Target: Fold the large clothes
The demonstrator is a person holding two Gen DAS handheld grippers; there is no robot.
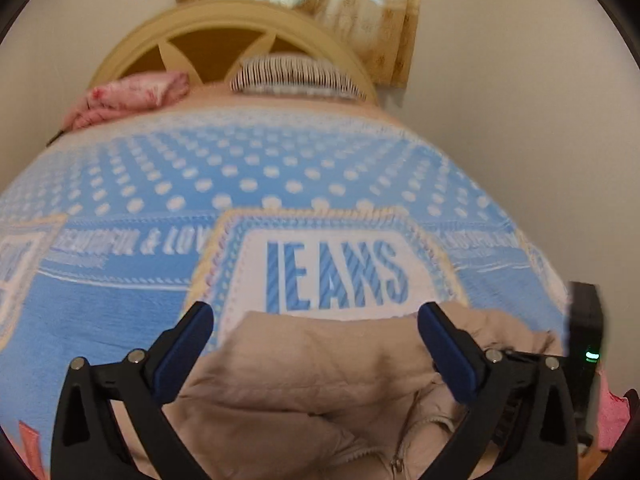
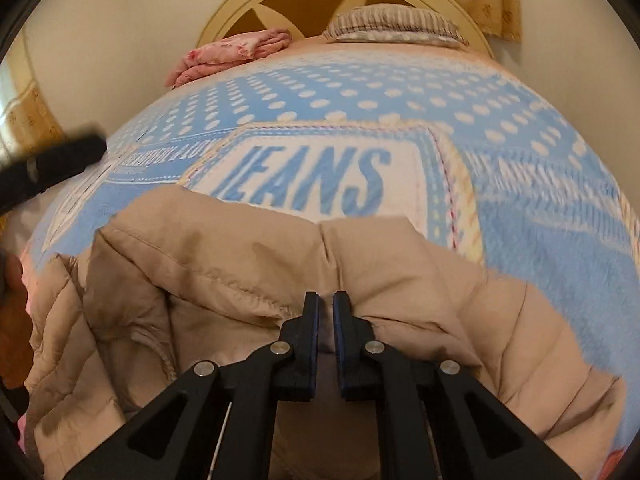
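A beige quilted puffer jacket [image 1: 320, 376] lies on the blue "JEANS" blanket [image 1: 200, 288] at the near end of the bed. It also shows in the right wrist view [image 2: 224, 264], bunched up, with its zipper low in the left wrist view. My left gripper [image 1: 316, 316] is open and empty, its jaws wide apart just above the jacket. My right gripper [image 2: 326, 300] is shut on a fold of the jacket's fabric. The left gripper's dark body [image 2: 52, 164] shows at the far left of the right wrist view.
The bed fills both views, with a blue dotted blanket [image 2: 520, 240] over it. A folded pink cloth [image 1: 128, 96] and a striped pillow [image 1: 296, 76] lie at the cream headboard [image 1: 132, 44]. A black device with a green light [image 1: 588, 344] stands at the bed's right side. Curtains hang behind.
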